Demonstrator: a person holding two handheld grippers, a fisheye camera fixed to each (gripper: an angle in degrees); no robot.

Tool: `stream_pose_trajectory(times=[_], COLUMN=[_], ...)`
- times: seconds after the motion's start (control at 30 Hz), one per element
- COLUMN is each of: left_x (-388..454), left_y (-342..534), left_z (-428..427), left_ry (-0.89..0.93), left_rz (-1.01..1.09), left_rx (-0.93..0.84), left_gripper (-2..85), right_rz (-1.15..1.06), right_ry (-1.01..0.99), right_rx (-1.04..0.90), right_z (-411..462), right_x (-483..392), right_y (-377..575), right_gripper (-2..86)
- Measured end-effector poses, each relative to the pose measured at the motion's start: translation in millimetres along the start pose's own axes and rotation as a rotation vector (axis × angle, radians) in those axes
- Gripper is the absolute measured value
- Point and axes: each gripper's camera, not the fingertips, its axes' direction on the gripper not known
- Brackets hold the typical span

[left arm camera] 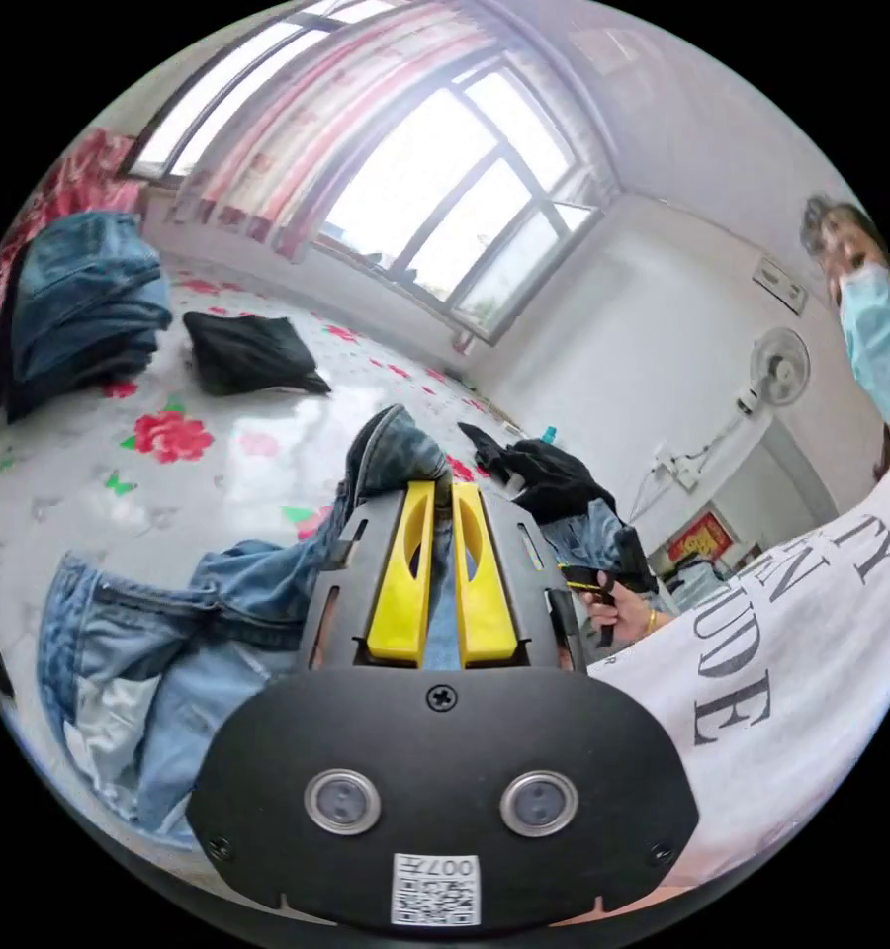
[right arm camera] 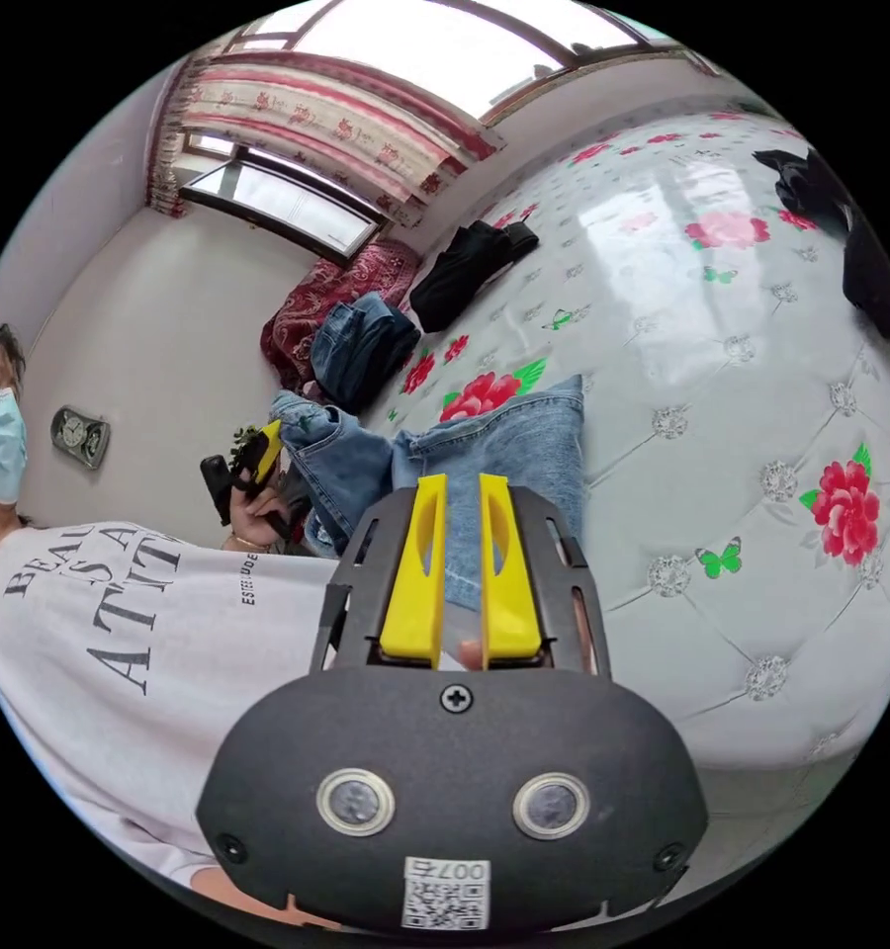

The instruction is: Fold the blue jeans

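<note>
The blue jeans [left arm camera: 168,643] lie crumpled on a white flowered bed cover [left arm camera: 168,474], part of them lifted. My left gripper [left arm camera: 443,486] is shut on a raised fold of denim that bunches above the jaw tips. In the right gripper view, the jeans [right arm camera: 524,445] stretch over the bed cover [right arm camera: 722,474] towards the person. My right gripper [right arm camera: 462,479] has its yellow jaws close together with denim between them. A hand holds the left gripper [right arm camera: 257,460] at the far end of the jeans. In the left gripper view, the right gripper [left arm camera: 603,583] sits in the person's other hand.
A stack of folded jeans [left arm camera: 84,306] [right arm camera: 361,346] rests at the bed's far side beside a red cloth [right arm camera: 326,287]. Black garments [left arm camera: 252,351] [left arm camera: 549,474] [right arm camera: 470,262] [right arm camera: 841,217] lie on the cover. The person in a white printed shirt [left arm camera: 781,633] stands at the bed's edge.
</note>
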Motion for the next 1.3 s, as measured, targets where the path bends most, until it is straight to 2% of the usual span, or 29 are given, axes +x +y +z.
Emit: stream_pose_trajectory(times=[0.07,0.17,0.23,0.4,0.5,0.57,0.63,0.77,0.83,0.9,0.97,1.1,1.23,1.3], left_x=[-33,-45,-28,15,50,74,78,65,65,63,59,53,41,29], left_y=[12,12,8,-3,-10,-11,-8,8,24,43,68,90,88,86], left_z=[-54,-106,-111,-40,12,36,36,4,0,5,17,30,55,70], left_ry=[-0.181,-0.284,-0.341,-0.197,-0.107,-0.099,-0.211,-0.232,-0.293,-0.327,-0.376,-0.483,-0.569,-0.593], left_rz=[-0.077,-0.129,-0.07,0.041,0.171,0.289,0.312,0.246,0.244,0.228,0.207,0.236,0.395,0.445], left_rx=[0.053,0.057,0.067,-0.018,-0.116,-0.212,-0.214,-0.174,-0.204,-0.279,-0.364,-0.466,-0.56,-0.636], left_gripper=[1.9,1.9,2.0,2.3,2.1,1.9,2.3,4.7,5.7,6.3,8.5,10.7,12.5,11.5], right_rz=[0.002,-0.02,-0.099,-0.556,-0.798,-0.921,-0.944,-0.861,-0.811,-0.777,-0.771,-0.831,-0.974,-0.999], right_ry=[-0.012,-0.094,-0.151,-0.205,-0.121,0.049,0.066,0.051,0.02,-0.028,-0.05,-0.036,0.158,0.231], right_rx=[-0.047,-0.095,-0.11,-0.267,-0.354,-0.394,-0.425,-0.352,-0.346,-0.337,-0.345,-0.445,-0.503,-0.467], right_z=[5,19,31,96,139,168,177,172,170,168,171,195,229,233], right_x=[4,1,-20,-151,-226,-255,-260,-246,-240,-239,-247,-277,-304,-303], right_y=[4,-4,-20,-60,-58,-48,-42,-42,-48,-54,-55,-44,-20,-18], right_gripper=[9.0,9.6,10.2,12.5,13.9,13.7,11.1,2.4,1.7,2.2,6.4,12.0,12.1,11.3])
